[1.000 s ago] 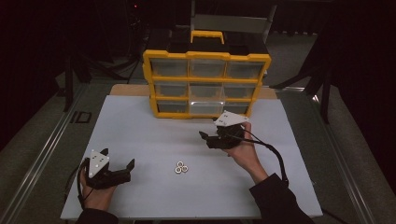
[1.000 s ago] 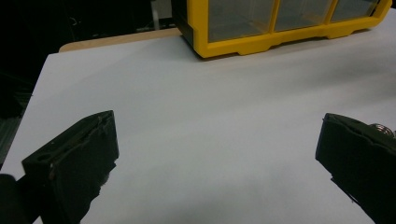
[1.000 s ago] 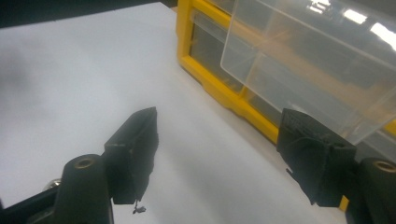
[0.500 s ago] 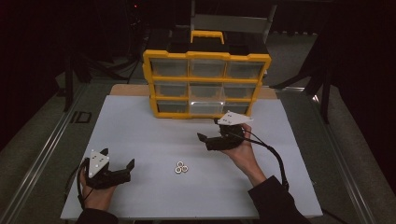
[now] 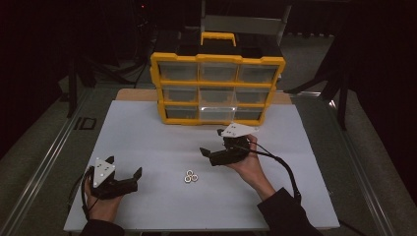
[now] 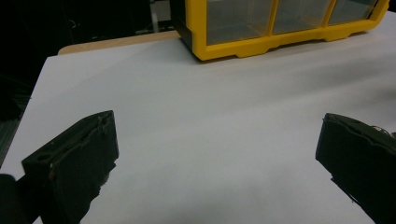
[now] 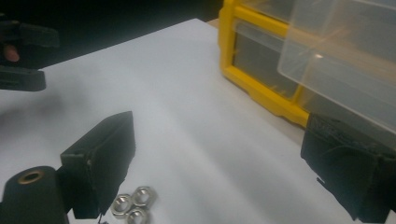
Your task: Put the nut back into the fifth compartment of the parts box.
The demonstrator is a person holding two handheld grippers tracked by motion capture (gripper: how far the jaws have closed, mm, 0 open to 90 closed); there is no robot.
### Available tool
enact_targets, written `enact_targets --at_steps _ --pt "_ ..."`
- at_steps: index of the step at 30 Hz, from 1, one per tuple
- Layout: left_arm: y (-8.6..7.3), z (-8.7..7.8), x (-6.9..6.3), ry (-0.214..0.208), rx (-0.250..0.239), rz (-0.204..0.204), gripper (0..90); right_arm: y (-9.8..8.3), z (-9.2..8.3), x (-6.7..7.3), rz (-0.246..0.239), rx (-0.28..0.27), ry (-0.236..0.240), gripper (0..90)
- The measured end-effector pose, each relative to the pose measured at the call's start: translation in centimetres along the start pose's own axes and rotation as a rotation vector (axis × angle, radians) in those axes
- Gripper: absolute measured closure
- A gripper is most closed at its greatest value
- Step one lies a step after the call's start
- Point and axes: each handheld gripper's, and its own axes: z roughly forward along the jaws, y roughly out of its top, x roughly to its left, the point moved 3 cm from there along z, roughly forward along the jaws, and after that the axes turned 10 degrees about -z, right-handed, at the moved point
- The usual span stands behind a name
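My left claw [image 5: 125,172] rests on the matte white sheet [image 5: 147,132], blocky black jaws spread wide, nothing between them. Three small shiny hex nuts [image 5: 191,176] lie in a tight touching cluster mid-sheet, between my two claws. My right claw [image 5: 212,145], just right of the nuts, has just been opening: jaws wide, nothing between them. Behind it is the yellow-framed organizer [image 5: 218,61], bottom-middle clear plastic drawer [image 5: 216,112] pulled out.

Three metal nuts [image 5: 191,176], one yellow drawer organizer [image 5: 217,88] with nine drawers, and two hand-held grippers.
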Motion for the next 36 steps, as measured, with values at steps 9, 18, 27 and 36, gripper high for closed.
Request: enact_targets --at_steps 9,18,27,36 --pt "0.0 0.0 0.0 -0.006 0.000 -0.001 0.0 -0.1 1.5 1.8 -0.028 0.037 0.048 10.4" --pt "0.0 0.1 0.0 -0.003 0.005 0.003 0.0 -0.6 3.6 3.1 -0.057 0.111 0.091 13.8" --pt "0.0 0.1 0.0 -0.002 0.004 0.002 0.0 -0.7 5.2 3.7 -0.086 0.164 0.098 15.5" --pt "0.0 0.1 0.0 -0.002 0.003 0.001 0.0 -1.5 6.9 4.5 -0.130 0.230 0.102 18.1"
